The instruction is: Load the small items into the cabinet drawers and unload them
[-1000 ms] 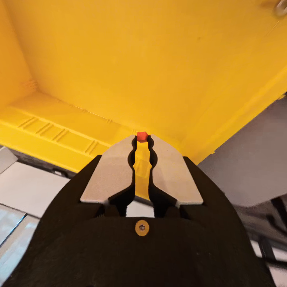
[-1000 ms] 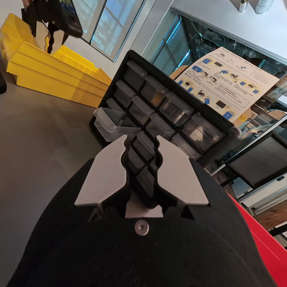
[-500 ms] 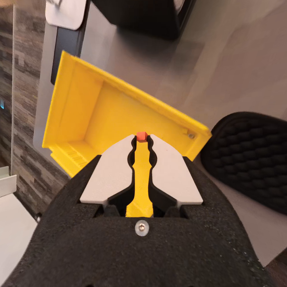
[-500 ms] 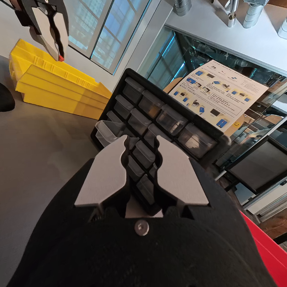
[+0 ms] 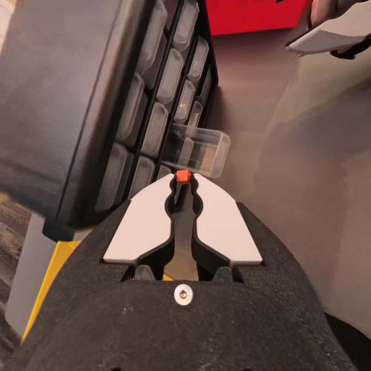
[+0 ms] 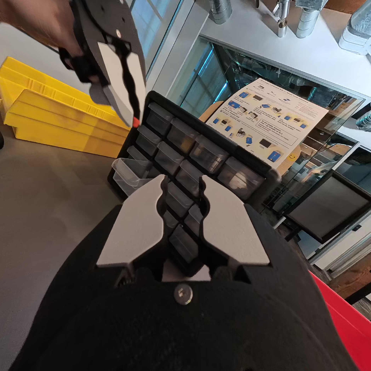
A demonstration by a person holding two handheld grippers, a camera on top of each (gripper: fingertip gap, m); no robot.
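Observation:
My left gripper (image 5: 183, 177) is shut on a small orange-red cube (image 5: 183, 176) held at its fingertips. It hangs above the black drawer cabinet (image 5: 84, 112), just short of one clear drawer (image 5: 198, 152) that is pulled out. In the right wrist view the left gripper (image 6: 135, 123) with the cube (image 6: 136, 122) is above the cabinet's (image 6: 200, 144) left edge, and the pulled-out drawer (image 6: 128, 174) is at the lower left. My right gripper (image 6: 182, 177) is open and empty in front of the cabinet.
Yellow bins (image 6: 56, 120) are stacked left of the cabinet on the grey table (image 6: 50, 200). A red bin (image 6: 345, 325) lies at the right edge, also in the left wrist view (image 5: 253, 16). An instruction sheet (image 6: 267, 120) stands behind the cabinet. The left gripper's tips are roughly 15 centimetres from the right gripper's. Between my left fingertips and the pulled-out drawer (image 6: 128, 174) there is roughly 7 centimetres. My left wrist view (image 5: 221, 147) looks at it from another angle.
My left gripper has lifted the cube out of the yellow bin and swung right to above the cabinet near the open drawer. My right gripper has barely moved.

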